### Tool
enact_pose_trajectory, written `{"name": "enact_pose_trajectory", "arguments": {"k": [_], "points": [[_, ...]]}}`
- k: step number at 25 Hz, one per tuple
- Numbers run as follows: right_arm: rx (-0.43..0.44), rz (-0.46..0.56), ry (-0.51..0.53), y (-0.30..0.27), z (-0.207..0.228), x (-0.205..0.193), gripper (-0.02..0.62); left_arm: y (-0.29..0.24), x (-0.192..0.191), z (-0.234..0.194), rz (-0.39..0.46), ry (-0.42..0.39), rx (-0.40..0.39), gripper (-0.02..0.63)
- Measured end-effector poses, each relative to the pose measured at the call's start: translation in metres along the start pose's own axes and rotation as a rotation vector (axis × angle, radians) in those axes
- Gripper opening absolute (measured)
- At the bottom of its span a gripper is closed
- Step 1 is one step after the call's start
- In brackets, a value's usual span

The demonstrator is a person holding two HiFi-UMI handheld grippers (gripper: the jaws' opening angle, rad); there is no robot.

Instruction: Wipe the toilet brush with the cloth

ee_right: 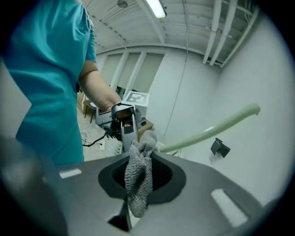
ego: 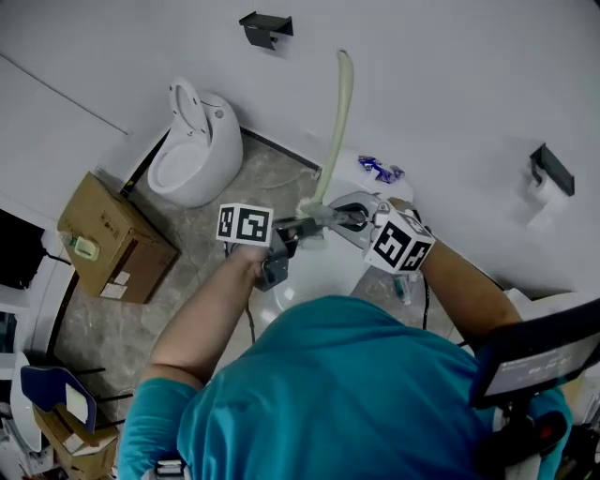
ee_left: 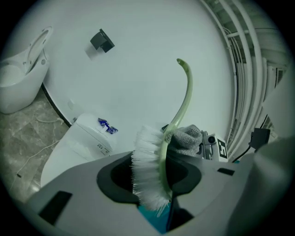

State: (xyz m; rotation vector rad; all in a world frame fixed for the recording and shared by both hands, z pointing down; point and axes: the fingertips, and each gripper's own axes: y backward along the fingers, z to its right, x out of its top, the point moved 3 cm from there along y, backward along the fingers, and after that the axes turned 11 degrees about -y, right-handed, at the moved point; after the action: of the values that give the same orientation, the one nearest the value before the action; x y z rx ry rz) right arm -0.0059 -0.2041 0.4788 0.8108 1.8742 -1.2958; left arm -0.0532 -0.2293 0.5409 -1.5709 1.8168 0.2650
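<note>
White wall (ego: 450,75) and grey stone-patterned floor (ego: 234,202) of a washroom, seen from above. A person in a teal shirt (ego: 328,394) stands over a white toilet (ee_left: 69,152). A second white bowl fixture (ego: 195,141) stands by the wall at the upper left, with a cardboard box (ego: 112,239) on the floor near it.

Left gripper (ego: 298,230): jaws closed on the head of the toilet brush (ego: 339,112). The white bristles (ee_left: 146,170) stand between the jaws, and the pale green curved handle runs up and away from them, in front of the wall.

Right gripper (ego: 342,217): jaws pinched narrow on the grey knitted cloth (ee_right: 138,179), which hangs as a bunched strip from between them. The two grippers face each other, tips close together, above the toilet.

The free end of the cloth lies against the brush where handle meets head, on the back side, away from the bristles and just beyond the left gripper's tips.

A black bracket (ego: 265,28) is fixed to the wall, and a small blue packet (ego: 380,169) lies on the toilet's tank.
</note>
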Motion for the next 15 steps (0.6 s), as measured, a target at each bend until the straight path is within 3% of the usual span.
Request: {"name": "enact_pose_trajectory", "arguments": {"k": [7, 15], "points": [[-0.071, -0.131, 0.068, -0.029, 0.022, -0.02, 0.028, -0.008, 0.007, -0.021, -0.063, -0.013, 0.063, 0.153], [-0.169, -0.163, 0.081, -0.028, 0.033, -0.021, 0.028, -0.011, 0.015, -0.024, -0.08, -0.036, 0.079, 0.153]]}}
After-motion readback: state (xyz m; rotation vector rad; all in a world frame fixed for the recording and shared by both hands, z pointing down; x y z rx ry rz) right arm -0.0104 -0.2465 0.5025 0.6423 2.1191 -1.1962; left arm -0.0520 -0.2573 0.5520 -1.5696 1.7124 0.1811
